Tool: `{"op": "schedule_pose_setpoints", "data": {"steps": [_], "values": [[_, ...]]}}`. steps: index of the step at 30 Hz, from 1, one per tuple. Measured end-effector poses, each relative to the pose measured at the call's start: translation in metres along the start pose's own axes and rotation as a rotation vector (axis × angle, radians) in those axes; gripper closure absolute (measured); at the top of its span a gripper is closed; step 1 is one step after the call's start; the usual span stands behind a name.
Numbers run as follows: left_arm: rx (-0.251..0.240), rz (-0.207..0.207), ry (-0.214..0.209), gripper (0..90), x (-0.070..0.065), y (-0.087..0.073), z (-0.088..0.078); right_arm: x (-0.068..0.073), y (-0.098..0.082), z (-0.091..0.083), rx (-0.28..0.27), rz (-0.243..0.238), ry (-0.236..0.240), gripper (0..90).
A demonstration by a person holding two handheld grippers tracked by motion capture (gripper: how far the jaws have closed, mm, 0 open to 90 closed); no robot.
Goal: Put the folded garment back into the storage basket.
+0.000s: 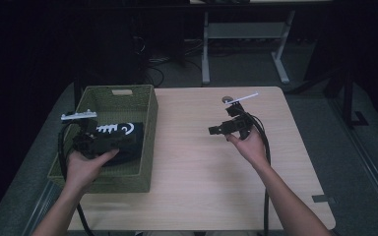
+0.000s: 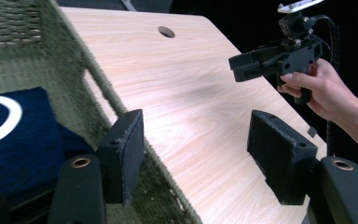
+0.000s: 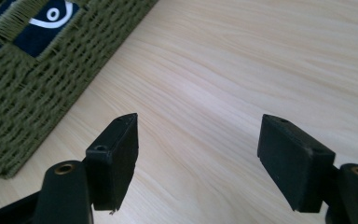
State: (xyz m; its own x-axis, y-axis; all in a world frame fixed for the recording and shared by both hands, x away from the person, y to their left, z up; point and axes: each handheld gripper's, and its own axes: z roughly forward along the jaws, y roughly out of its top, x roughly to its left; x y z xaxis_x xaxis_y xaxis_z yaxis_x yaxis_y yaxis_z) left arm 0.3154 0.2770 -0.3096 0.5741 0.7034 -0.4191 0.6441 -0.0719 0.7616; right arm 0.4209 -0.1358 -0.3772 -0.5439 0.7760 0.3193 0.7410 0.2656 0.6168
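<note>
Dark room; grey desk frame and loose cables on the floor beyond a pale wood tabletop (image 1: 202, 167) with a round hole (image 1: 227, 100) near its far edge. Green woven basket (image 1: 150, 123) sits at the left edge of the tabletop. Inside it lies a dark blue cloth (image 1: 128, 135) with white rings and bars printed on it.

Left tongs (image 1: 115, 142): held over the basket, just above the cloth, pointing right. Jaws wide apart, nothing between them; the left gripper view shows the basket wall and bare wood through the gap. Whether the tongs touch the cloth, cannot tell.

Right tongs (image 1: 212, 130): above the middle right of the tabletop, well apart from the basket, pointing left toward it. Jaws wide, empty; bare wood between them.
</note>
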Motion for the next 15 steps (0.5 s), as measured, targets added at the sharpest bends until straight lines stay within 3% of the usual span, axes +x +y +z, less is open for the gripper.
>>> {"op": "schedule_pose_setpoints", "data": {"steps": [15], "values": [[0.045,0.034,-0.077,34.9,-0.028,-0.005,0.045,-0.033,-0.030,-0.020,-0.006,0.071,-0.027,28.1]]}}
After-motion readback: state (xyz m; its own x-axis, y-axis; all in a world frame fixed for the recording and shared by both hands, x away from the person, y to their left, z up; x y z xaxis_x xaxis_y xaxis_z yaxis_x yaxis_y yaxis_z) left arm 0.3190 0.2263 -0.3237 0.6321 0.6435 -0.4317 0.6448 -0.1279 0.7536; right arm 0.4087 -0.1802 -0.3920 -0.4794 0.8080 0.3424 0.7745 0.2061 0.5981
